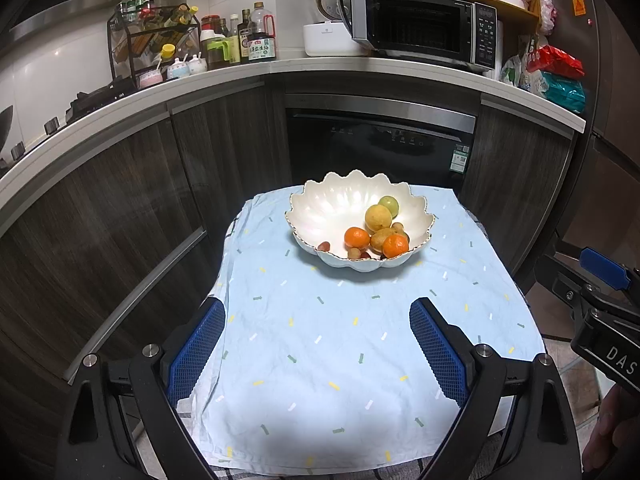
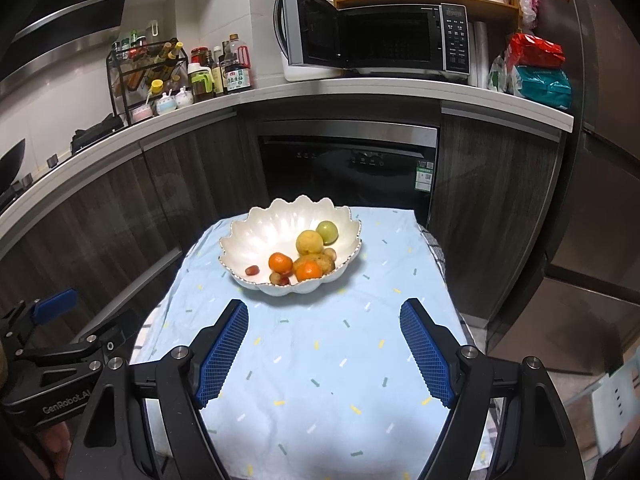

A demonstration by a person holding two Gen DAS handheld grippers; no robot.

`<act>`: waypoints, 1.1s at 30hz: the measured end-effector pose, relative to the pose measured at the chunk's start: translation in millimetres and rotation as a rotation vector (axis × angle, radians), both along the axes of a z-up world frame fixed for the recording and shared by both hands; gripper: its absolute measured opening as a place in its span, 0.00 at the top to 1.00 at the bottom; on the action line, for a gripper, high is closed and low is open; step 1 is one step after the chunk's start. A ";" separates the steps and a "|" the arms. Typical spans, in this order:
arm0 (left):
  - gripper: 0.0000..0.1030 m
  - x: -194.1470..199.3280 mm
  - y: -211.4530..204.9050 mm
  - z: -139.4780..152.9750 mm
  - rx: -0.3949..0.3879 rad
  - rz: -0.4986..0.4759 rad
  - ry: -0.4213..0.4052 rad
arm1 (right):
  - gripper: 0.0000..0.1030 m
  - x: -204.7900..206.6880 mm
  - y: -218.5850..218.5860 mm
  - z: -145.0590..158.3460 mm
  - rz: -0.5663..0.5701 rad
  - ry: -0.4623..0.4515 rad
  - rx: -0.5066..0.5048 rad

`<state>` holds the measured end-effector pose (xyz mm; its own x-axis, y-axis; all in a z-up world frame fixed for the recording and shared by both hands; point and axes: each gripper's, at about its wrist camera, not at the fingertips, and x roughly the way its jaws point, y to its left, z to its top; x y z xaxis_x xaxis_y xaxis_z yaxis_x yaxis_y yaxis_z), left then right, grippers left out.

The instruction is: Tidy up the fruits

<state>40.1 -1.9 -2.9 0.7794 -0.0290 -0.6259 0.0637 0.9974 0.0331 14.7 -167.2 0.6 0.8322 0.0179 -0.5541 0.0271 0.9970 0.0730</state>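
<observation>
Two grippers level over the cloth, both spread wide and holding nothing.

The left gripper (image 1: pixel 316 344) and right gripper (image 2: pixel 324 344) hang side by side above a pale blue tablecloth (image 1: pixel 340 360), facing dark cabinets and a counter with an open microwave (image 2: pixel 384 40). Ahead of both sets of fingers, well apart from them, sits the white scalloped bowl (image 1: pixel 316 208) holding the fruits (image 1: pixel 378 232).

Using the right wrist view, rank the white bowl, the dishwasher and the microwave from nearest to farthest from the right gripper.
From the right gripper:
1. White bowl, just ahead on the blue cloth, slightly left.
2. Dishwasher, under the counter behind the bowl.
3. Microwave, on the counter above, door open.
</observation>
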 end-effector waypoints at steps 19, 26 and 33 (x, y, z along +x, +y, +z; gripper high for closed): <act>0.08 0.7 -1.4 0.9 0.000 -0.014 0.002 | 0.23 1.2 -0.5 -0.6 0.000 0.002 0.004; 0.08 0.9 -1.3 0.6 -0.004 -0.017 0.003 | 0.23 1.3 -0.8 -1.1 0.000 0.003 0.004; 0.08 1.2 -0.8 -0.4 -0.008 -0.018 0.005 | 0.23 0.8 -0.5 -1.8 -0.001 0.006 0.005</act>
